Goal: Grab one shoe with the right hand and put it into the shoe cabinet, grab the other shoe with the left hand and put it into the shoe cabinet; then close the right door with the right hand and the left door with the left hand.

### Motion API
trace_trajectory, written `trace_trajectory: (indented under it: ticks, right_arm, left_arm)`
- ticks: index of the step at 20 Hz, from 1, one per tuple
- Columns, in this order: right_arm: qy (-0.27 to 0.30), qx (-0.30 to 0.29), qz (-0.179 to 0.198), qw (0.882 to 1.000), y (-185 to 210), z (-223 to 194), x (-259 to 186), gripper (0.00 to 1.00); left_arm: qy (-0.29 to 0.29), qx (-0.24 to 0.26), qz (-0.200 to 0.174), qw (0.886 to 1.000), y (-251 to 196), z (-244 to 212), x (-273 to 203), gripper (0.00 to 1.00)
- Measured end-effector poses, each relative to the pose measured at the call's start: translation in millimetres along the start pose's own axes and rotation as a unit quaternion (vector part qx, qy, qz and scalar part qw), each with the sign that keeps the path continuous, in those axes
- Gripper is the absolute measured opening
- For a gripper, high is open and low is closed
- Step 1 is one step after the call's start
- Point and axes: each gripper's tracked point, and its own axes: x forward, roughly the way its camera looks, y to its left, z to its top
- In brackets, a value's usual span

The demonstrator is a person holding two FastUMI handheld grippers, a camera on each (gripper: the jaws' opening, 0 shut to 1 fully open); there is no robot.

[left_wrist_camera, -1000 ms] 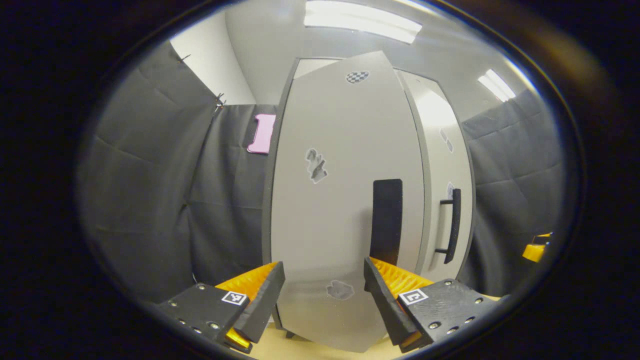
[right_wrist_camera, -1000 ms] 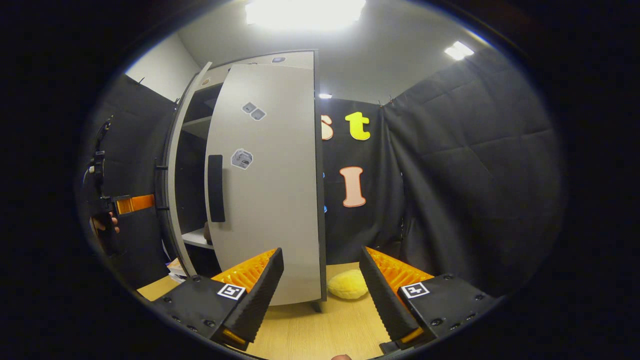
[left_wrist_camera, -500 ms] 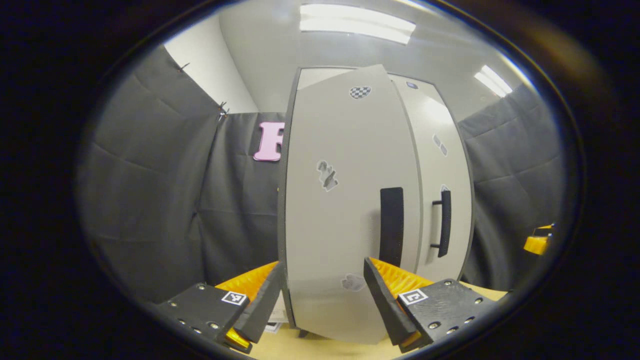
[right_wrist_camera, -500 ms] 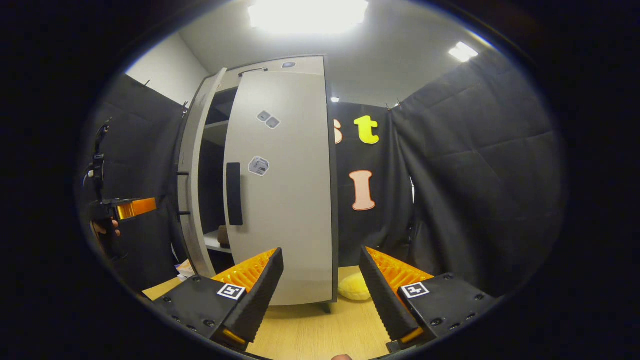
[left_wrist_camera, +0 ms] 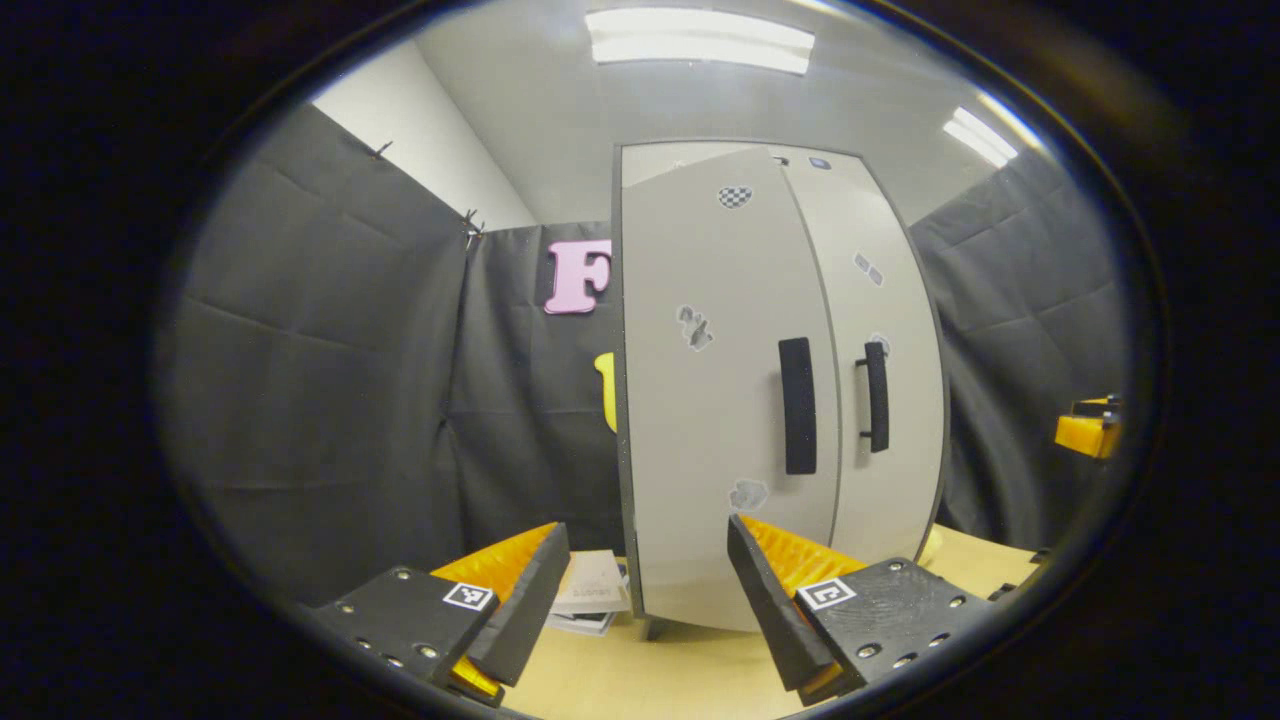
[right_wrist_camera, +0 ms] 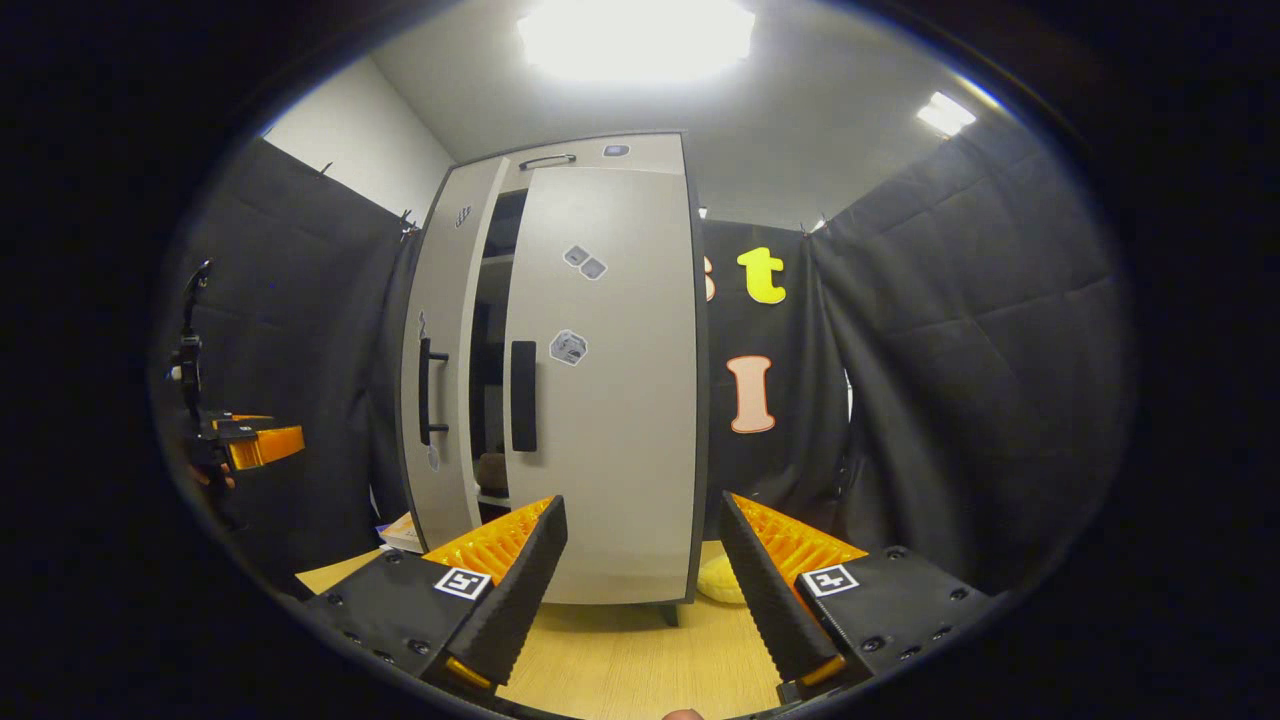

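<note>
Both grippers' fingers [left_wrist_camera: 545,590] [right_wrist_camera: 535,570] spread wide, empty, before the nearly closed shoe cabinet [right_wrist_camera: 600,400].

Black cloth walls [right_wrist_camera: 960,330], pale wood floor [right_wrist_camera: 620,660], ceiling lights [left_wrist_camera: 700,40].

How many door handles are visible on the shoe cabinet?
2. In the left gripper view, one dark vertical handle sits on the left door, the other handle on the right door, flanking the centre seam.

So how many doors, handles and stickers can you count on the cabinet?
Counted in the left gripper view.
Doors: 2, left door, right door
Handles: 2
Stickers: 5
Total: 9
</note>
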Motion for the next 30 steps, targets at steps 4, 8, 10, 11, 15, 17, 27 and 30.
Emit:
trace_trajectory:
  ticks: [4,8,10,11,15,17,27,30]
  right_arm:
    - [-0.001,0.002,0.002,1.000,0,-1,-8,0.97]
    - [-0.009,0.012,0.002,1.000,-1,-2,-17,0.97]
    - [-0.009,0.013,0.003,1.000,-1,-2,-19,0.97]
    - [-0.008,0.012,0.003,1.000,-2,-2,-19,0.97]
    - [-0.007,0.012,0.002,1.000,-4,-2,-18,0.97]
    - [-0.006,0.011,0.000,1.000,-6,-3,-19,0.97]
    - [-0.006,0.010,0.002,1.000,-5,-1,-17,0.97]
    - [-0.007,0.010,0.003,1.000,-5,0,-16,0.97]
  left_arm:
    - [0.008,0.010,0.012,1.000,5,-14,-26,0.99]
    - [0.007,0.012,0.025,1.000,13,-15,-40,0.98]
    - [0.006,0.015,0.029,0.999,14,-13,-44,0.98]
    - [0.005,0.017,0.031,0.999,15,-13,-46,0.99]
    - [0.004,0.022,0.034,0.999,16,-12,-49,0.99]
    - [0.005,0.022,0.033,0.999,15,-14,-48,0.99]
    - [0.008,0.027,0.035,0.999,16,-16,-49,0.99]
    - [0.009,0.029,0.036,0.999,16,-16,-50,0.94]
